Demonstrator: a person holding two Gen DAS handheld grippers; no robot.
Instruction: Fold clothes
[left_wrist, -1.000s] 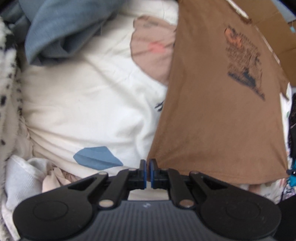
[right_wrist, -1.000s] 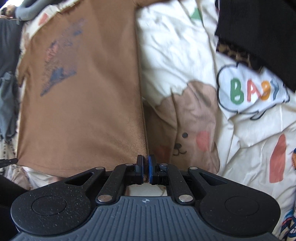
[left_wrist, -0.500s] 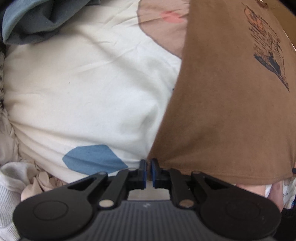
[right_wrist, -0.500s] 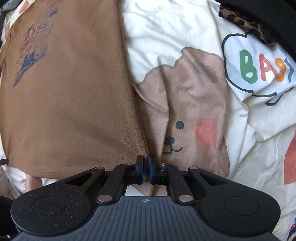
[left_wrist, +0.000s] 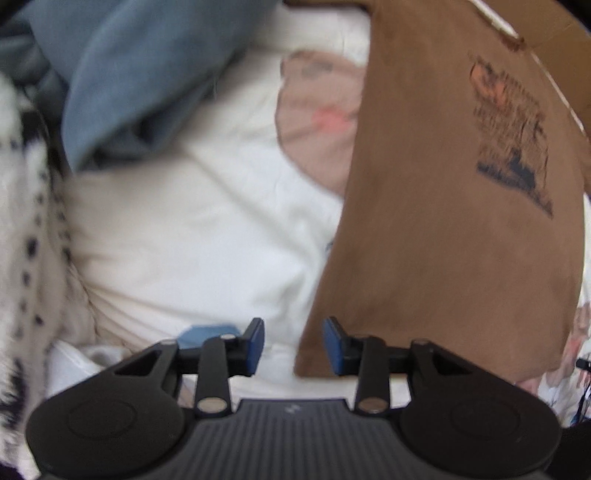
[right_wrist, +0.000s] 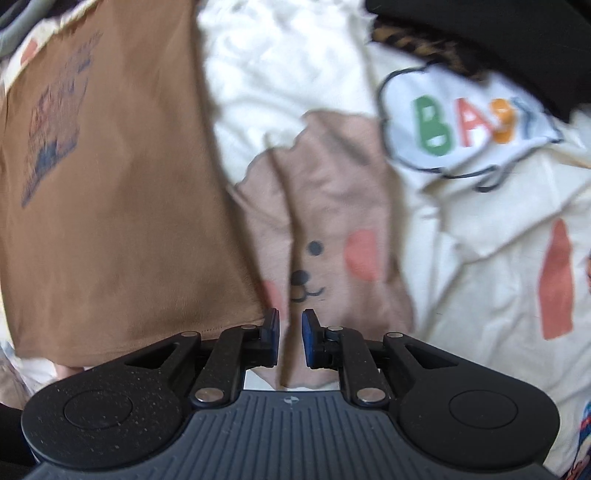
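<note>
A brown T-shirt (left_wrist: 454, 236) with a dark chest print lies flat on a cartoon-bear bedsheet (right_wrist: 332, 206), long axis running away from the cameras, hem nearest, as the downward-pointing left gripper (left_wrist: 293, 347) and right gripper (right_wrist: 290, 339), jaws just opening, hover released over its near corners.

**Both grips let go of the brown shirt**

The left hand-held gripper (left_wrist: 293, 343), pinched shut on the near corner of the brown T-shirt (left_wrist: 454, 236) a second ago, has just been opening; its blue pads now stand apart, the shirt's corner lying loose just beside the right-hand pad. The right hand-held gripper (right_wrist: 290, 338) has also just been opening, to a narrower gap, with the shirt's other corner freed and only the bear-print bedsheet (right_wrist: 332, 206) seen between its pads.
</note>
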